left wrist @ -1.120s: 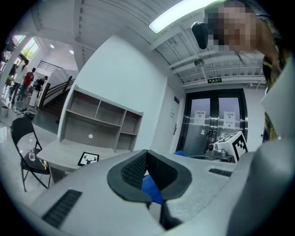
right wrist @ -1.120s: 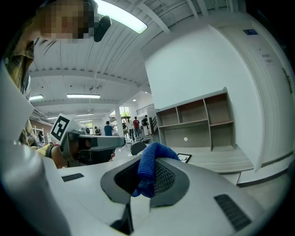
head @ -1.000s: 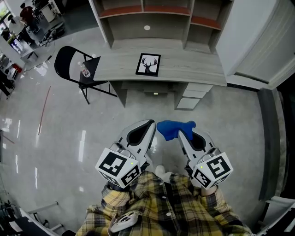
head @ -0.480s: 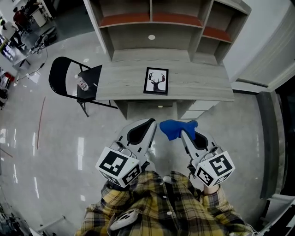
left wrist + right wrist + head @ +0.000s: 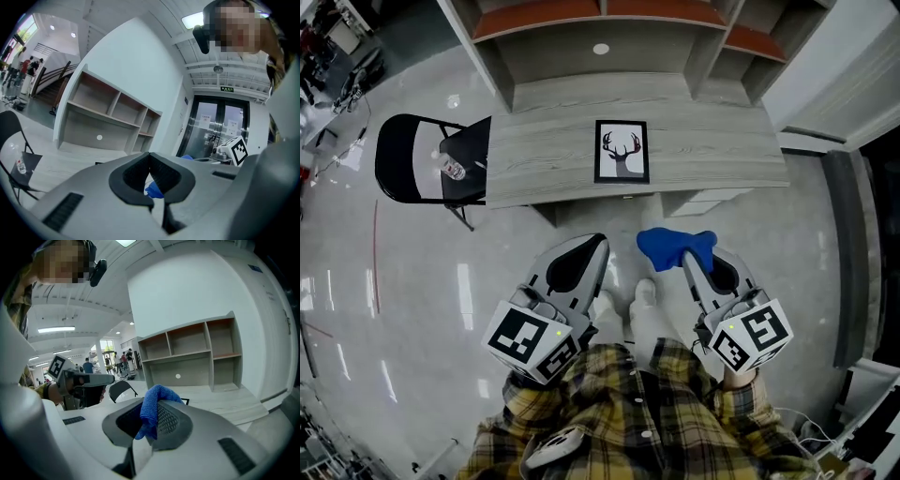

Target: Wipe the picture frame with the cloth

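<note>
Floor (image 5: 441, 281) separates my right gripper (image 5: 688, 257), clamped on the cloth (image 5: 668, 245), from the picture frame (image 5: 622, 151) ahead-left on the counter (image 5: 722, 150); left gripper (image 5: 598, 246) clenched empty.

Yellow-black plaid shirt (image 5: 628, 422), buttoned, long sleeves. White shoes (image 5: 645, 300) above shirt. Left gripper (image 5: 600, 244) & right gripper (image 5: 687, 260): grey-white shells, blk pads; b/w marker cubes (image 5: 532, 341) at shirt cuffs.

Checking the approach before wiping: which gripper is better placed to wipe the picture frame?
Right. The right gripper is shut on the blue cloth; the left gripper is shut and empty. Both hang short of the picture frame.
</note>
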Tool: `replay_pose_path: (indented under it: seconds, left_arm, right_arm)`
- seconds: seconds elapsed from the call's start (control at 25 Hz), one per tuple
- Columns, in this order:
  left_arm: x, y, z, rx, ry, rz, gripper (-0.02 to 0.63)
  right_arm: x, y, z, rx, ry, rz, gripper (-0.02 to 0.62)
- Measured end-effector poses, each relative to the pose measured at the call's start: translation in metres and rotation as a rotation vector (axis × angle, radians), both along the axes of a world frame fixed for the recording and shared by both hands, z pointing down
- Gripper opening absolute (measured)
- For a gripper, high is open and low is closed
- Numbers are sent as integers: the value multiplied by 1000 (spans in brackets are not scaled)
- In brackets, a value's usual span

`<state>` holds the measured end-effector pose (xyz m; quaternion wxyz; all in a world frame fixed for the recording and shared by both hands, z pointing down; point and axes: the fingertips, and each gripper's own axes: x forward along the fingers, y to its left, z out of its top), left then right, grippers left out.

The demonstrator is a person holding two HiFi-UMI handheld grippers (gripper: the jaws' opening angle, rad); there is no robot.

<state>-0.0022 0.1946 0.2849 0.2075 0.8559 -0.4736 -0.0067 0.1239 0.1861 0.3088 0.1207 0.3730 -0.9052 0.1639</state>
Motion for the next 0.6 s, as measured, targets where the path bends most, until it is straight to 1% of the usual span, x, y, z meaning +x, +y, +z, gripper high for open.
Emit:
replay_pose_path:
  seconds: [0.12, 0.24, 0.48, 0.6]
  left_arm:
    - [-3, -23, 13, -24, 12, -8, 5]
    - [1, -51, 16, -23, 17, -19, 5]
    - [12, -118, 2, 19, 12, -58, 5]
    - [19, -150, -12, 57, -22, -76, 5]
  right_arm:
    - [2, -20, 13, -21, 9, 3, 41]
    - [8, -45, 18, -21, 6, 1, 41]
    - [23, -117, 16, 5, -14, -36, 41]
    - [29, -152, 7, 28, -20, -58, 41]
